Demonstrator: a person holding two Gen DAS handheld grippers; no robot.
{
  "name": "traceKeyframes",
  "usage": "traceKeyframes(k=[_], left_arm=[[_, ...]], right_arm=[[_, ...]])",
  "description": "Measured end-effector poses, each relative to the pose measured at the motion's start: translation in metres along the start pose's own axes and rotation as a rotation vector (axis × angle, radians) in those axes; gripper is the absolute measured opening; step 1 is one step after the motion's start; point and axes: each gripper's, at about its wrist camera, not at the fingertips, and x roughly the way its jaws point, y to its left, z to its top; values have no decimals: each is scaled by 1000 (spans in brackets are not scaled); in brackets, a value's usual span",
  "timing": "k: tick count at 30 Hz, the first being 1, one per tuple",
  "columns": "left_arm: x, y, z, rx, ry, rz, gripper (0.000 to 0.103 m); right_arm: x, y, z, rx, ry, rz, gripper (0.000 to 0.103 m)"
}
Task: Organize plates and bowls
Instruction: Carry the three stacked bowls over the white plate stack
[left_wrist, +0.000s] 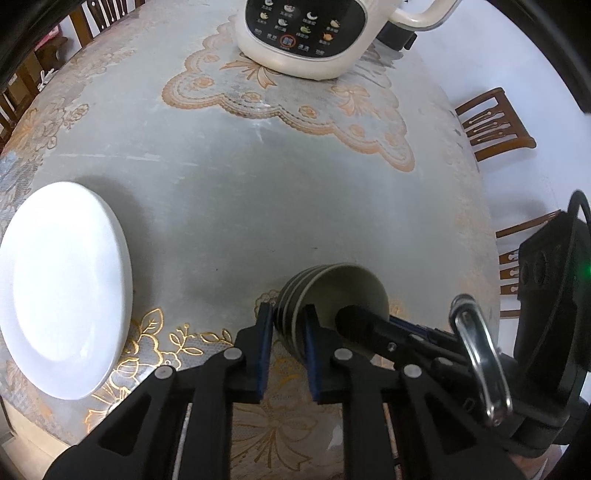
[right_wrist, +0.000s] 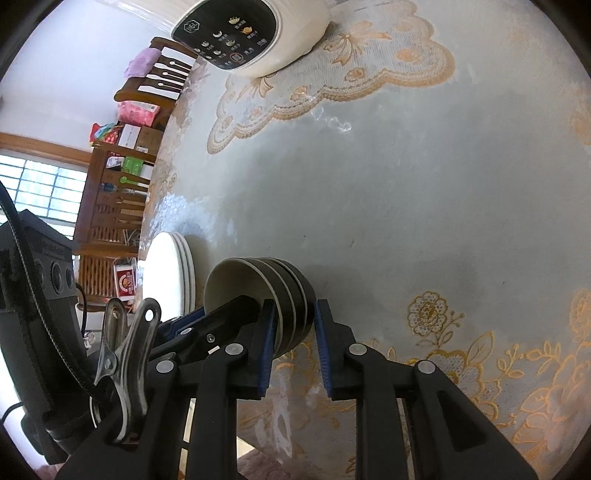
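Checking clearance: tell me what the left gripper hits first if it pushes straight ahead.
The left gripper is already clamped on the stacked bowls' wall; beyond them, probably the tablecloth.

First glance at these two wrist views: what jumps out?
The stack of dark bowls near the table's front edge, clamped from both sides: the left gripper and right gripper each have jaws shut on its rim. Next, the white plates to the left, and the cream cooker at the far side.
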Motion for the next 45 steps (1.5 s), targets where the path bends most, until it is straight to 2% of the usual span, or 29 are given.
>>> traceKeyframes(k=[19, 32, 45], left_arm=[[-48, 40, -7, -67, -77, 15, 14], [-81, 100, -8, -161, -128, 50, 14], [-85, 151, 0, -214, -126, 66, 14]], right_arm=[[8, 56, 0, -80, 4, 19, 23], [41, 116, 6, -152, 49, 53, 23], [79, 151, 14, -180, 96, 54, 23]])
